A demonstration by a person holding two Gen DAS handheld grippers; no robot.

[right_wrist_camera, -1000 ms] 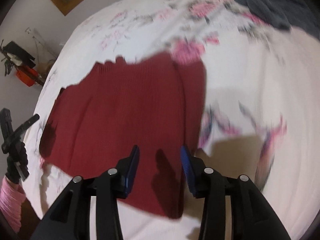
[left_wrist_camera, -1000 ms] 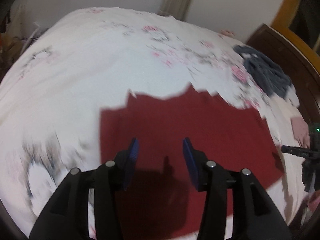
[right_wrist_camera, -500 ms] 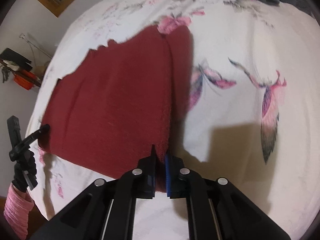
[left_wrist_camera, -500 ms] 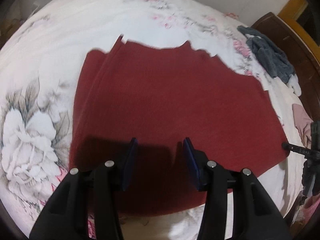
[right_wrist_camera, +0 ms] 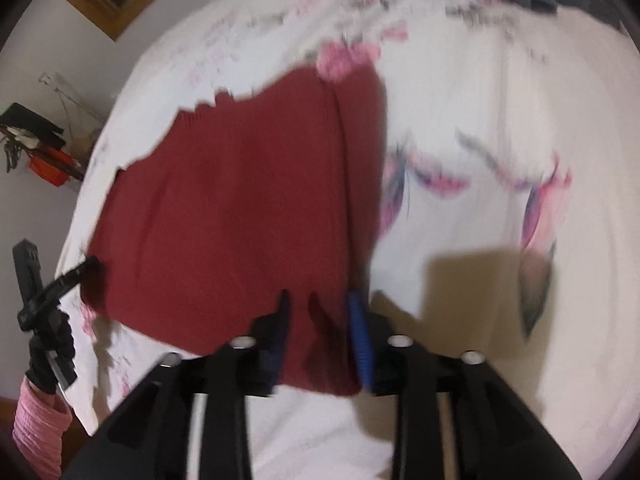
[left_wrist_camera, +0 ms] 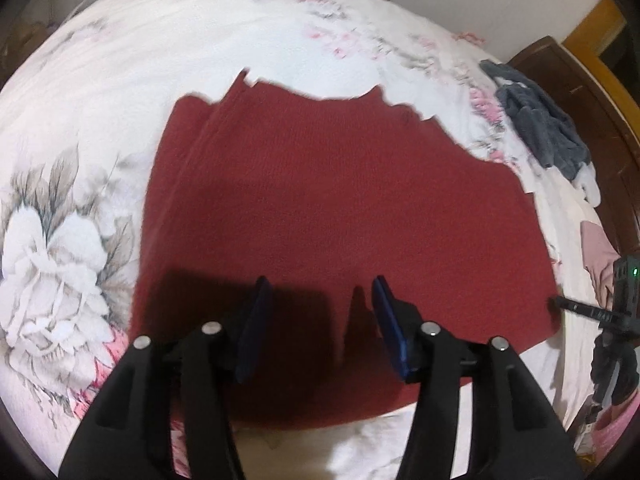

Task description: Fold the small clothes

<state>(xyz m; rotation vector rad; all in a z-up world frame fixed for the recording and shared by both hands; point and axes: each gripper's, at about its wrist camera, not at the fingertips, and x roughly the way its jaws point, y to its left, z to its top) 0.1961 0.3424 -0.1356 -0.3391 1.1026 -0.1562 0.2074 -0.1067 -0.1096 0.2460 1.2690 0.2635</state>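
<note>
On the floral bedsheet, the right hand-held gripper has parted over the red garment; the left stays spread.

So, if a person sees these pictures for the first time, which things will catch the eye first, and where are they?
First, the dark red garment, spread flat in the middle of the white floral bedspread. Next, the left gripper, open above the garment's near edge, and the right gripper, partly open at the garment's right corner. A crumpled dark grey garment lies at the bed's far right edge.
</note>
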